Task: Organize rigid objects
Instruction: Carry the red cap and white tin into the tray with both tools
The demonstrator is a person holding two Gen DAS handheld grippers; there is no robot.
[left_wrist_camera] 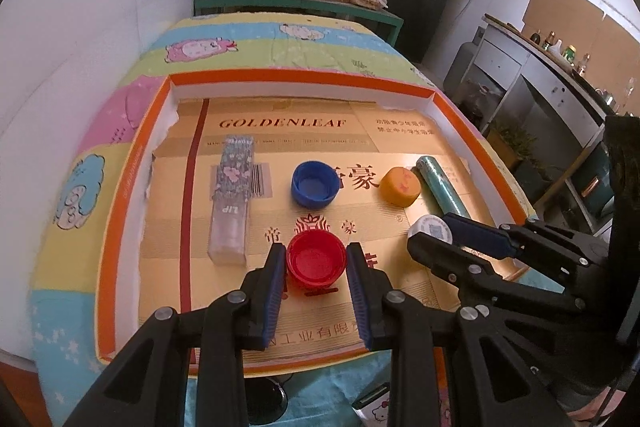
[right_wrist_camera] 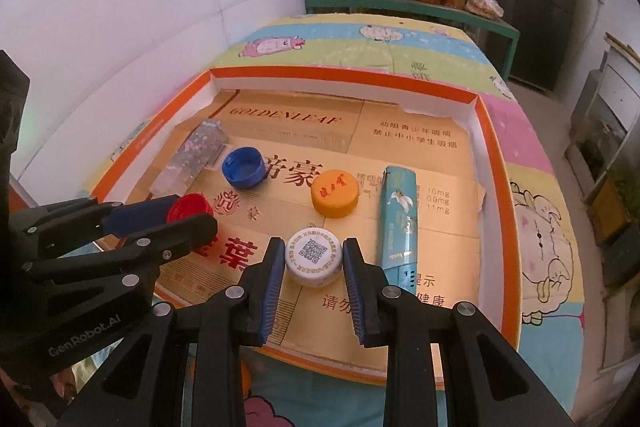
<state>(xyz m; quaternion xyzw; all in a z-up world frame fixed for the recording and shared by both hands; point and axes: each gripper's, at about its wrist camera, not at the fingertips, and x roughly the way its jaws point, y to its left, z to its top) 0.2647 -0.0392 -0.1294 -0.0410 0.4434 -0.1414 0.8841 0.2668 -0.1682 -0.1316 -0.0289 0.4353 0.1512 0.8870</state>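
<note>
1. The left gripper [left_wrist_camera: 316, 261] has its blue ribbed pads on either side of the red bottle cap [left_wrist_camera: 316, 263], which sits open side up near the front edge of the orange-rimmed box lid [left_wrist_camera: 304, 77]. The pads look to be touching or all but touching the cap's wall; whether they squeeze it I cannot tell.

2. The right gripper [right_wrist_camera: 313, 259] brackets the white bottle cap [right_wrist_camera: 313, 258] the same way, closed side up with a printed QR code on top, near the front of the tray just beside the teal lighter [right_wrist_camera: 398, 215]. Contact looks close, but firm pressure is not shown.

3. Handling, as I judge it: both caps are light, stiff moulded plastic with ribbed skirts, so the skirt is the place to grip, across the widest part. They should not crush, but a light round thing can squirt out if pinched off-centre (the ribbing on pad and skirt ought to help).

4. The blue bottle cap [left_wrist_camera: 315, 185] lies open side up mid-tray; the orange bottle cap [left_wrist_camera: 401, 185] lies closed side up, touching or nearly touching the lighter.

5. The clear lip-gloss box [left_wrist_camera: 232, 195], a long rectangular case with floral print, lies flat at the left. It looks slick-sided and thin-walled, so best taken across its narrow width.

6. The tray floor is flattened gold cardboard, smooth and printed.
</note>
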